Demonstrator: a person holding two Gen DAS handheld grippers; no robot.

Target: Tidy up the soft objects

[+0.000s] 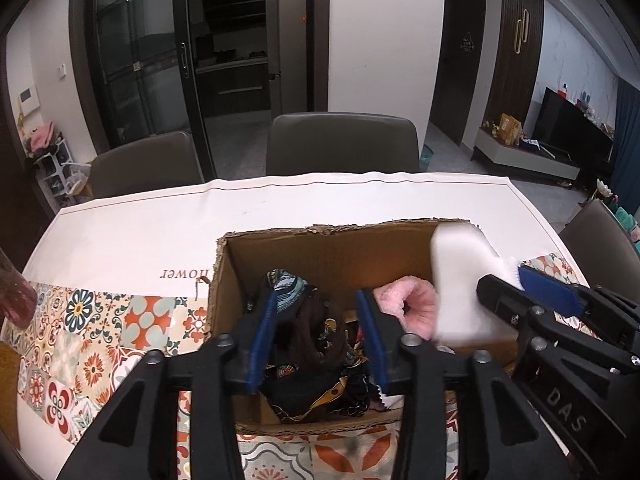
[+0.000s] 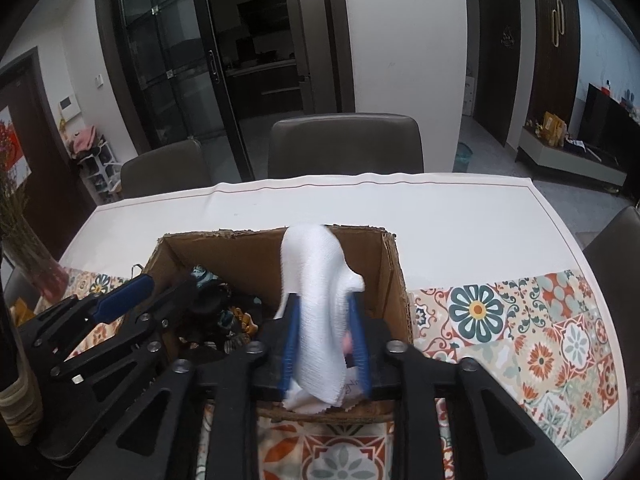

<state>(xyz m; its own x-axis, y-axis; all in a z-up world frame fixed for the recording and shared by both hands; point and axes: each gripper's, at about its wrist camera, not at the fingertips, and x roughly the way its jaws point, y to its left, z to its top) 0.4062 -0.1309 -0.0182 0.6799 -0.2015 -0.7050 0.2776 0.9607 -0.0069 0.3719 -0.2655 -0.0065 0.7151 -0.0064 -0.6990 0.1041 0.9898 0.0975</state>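
An open cardboard box (image 1: 320, 252) stands on the table in front of both grippers. Inside lie a dark patterned scarf (image 1: 316, 352) and a pink fluffy piece (image 1: 408, 304). My left gripper (image 1: 320, 320) is open and empty above the scarf, inside the box's near side. My right gripper (image 2: 322, 332) is shut on a white textured cloth (image 2: 316, 280), which stands up between the blue pads over the box's right part. The cloth also shows in the left wrist view (image 1: 464, 276), with the right gripper (image 1: 520, 292) beside it. The box (image 2: 248, 252) and the left gripper (image 2: 160, 292) show in the right wrist view.
The table carries a white cloth (image 1: 160, 224) and a tile-patterned runner (image 2: 520, 328). Grey chairs (image 1: 342, 144) stand along the far edge and at the right (image 2: 616, 256). A vase with dried stems (image 2: 36, 264) stands at the table's left edge.
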